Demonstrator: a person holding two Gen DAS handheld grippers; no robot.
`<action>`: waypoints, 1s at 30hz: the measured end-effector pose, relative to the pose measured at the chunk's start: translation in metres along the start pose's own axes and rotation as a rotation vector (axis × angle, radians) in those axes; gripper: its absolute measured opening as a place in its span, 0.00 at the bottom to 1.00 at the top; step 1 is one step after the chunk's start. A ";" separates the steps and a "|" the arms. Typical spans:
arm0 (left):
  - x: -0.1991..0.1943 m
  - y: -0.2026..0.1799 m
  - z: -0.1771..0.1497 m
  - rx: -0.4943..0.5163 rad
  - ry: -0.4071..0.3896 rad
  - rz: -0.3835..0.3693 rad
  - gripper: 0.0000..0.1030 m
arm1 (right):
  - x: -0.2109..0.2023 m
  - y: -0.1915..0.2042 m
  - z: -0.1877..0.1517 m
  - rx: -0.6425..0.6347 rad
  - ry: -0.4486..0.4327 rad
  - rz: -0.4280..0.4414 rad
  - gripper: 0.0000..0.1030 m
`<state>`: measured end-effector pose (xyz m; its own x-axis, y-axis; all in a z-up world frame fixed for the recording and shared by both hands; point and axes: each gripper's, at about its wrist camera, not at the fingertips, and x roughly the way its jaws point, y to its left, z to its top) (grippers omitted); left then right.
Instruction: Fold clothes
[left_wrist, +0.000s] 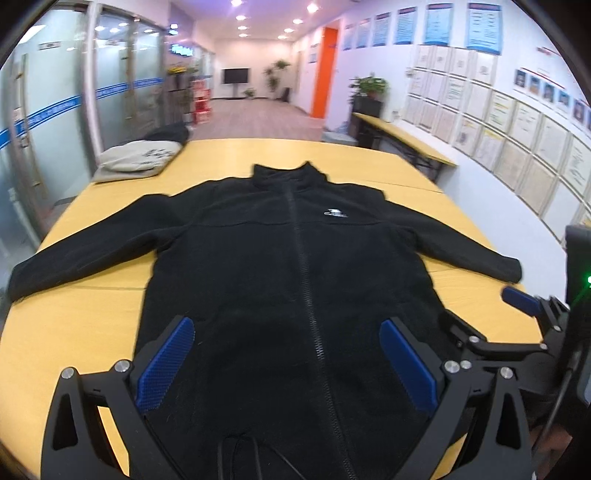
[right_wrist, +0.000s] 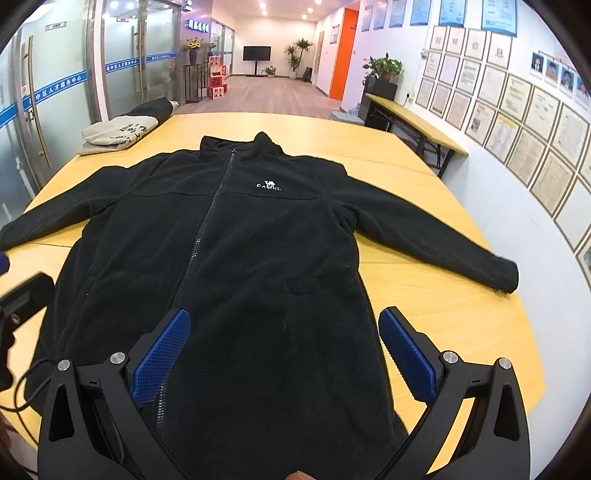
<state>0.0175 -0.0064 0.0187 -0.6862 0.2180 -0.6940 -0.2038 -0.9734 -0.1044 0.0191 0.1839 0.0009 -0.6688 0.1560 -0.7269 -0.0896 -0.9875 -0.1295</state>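
Left gripper (left_wrist: 286, 363): jaws spread wide, empty, above the jacket's hem
Right gripper (right_wrist: 284, 356): jaws likewise released, over the same hem
Black zip-up fleece jacket (right_wrist: 258, 236): flat, front up, sleeves spread; on the yellow wooden bench (right_wrist: 424, 302)
Folded beige garment (right_wrist: 114, 134): beyond the jacket's left sleeve
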 end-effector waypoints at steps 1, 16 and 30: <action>0.001 0.000 0.001 0.006 -0.003 0.001 1.00 | -0.001 0.000 0.000 -0.006 -0.010 -0.002 1.00; 0.037 -0.005 0.026 0.025 -0.007 -0.025 1.00 | 0.019 -0.015 0.016 0.017 -0.029 -0.063 1.00; 0.186 -0.031 0.095 0.084 0.093 -0.125 1.00 | 0.137 -0.045 0.080 0.050 0.046 -0.086 1.00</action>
<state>-0.1702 0.0706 -0.0396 -0.5852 0.3262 -0.7424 -0.3442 -0.9289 -0.1368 -0.1276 0.2475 -0.0387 -0.6225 0.2399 -0.7450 -0.1829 -0.9701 -0.1595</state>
